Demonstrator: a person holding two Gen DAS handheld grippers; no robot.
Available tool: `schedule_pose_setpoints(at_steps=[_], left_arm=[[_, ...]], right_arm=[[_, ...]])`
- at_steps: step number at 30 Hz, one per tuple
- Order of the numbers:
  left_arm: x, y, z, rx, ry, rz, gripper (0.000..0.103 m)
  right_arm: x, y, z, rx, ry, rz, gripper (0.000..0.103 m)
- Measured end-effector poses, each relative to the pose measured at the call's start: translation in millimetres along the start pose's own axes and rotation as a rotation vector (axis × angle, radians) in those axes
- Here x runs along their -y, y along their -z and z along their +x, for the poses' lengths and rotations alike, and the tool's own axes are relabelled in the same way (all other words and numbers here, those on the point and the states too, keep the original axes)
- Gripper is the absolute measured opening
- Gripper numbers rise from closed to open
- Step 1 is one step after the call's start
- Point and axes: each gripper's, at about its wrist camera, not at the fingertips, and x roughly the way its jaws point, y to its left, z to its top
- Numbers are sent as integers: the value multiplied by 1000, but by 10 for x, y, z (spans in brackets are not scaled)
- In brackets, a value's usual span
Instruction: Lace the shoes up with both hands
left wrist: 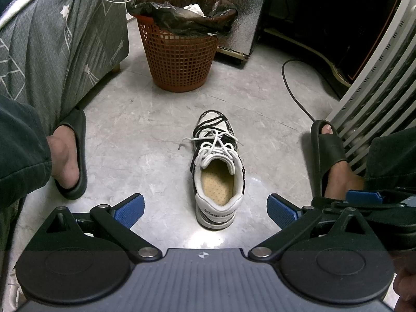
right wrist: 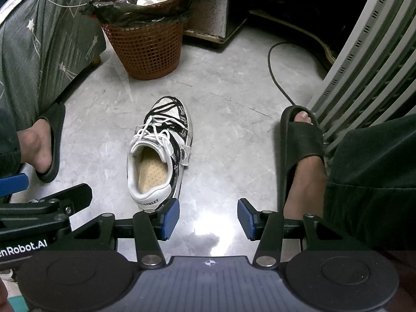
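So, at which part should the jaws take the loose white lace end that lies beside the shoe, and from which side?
Probably just behind its tip, from above. The lace end lies flat on the floor, on the left of the shoe, free of the eyelets. The left gripper is open and on that side.

Bare grey floor (left wrist: 145, 135) lies open on both sides of the shoe (left wrist: 218, 171) and between it and the orange waste basket (left wrist: 179, 52) in the upper middle of the frame. The lanes are hemmed by a slippered foot at the left edge (left wrist: 69, 156) and another at the right (left wrist: 330, 161) (the white slatted heater (left wrist: 377, 83) stands just behind that one). A black cable (left wrist: 293, 91) curves across the floor at upper right, and the bed's drape (left wrist: 59, 39) closes the upper left.
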Motion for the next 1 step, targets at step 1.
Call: schedule_pose_setpoints(at_steps=[1], left_arm=[[-2,0,3,-2,1,-1,103]], right_arm=[[-1,-1,0,-1,0,-1,53]])
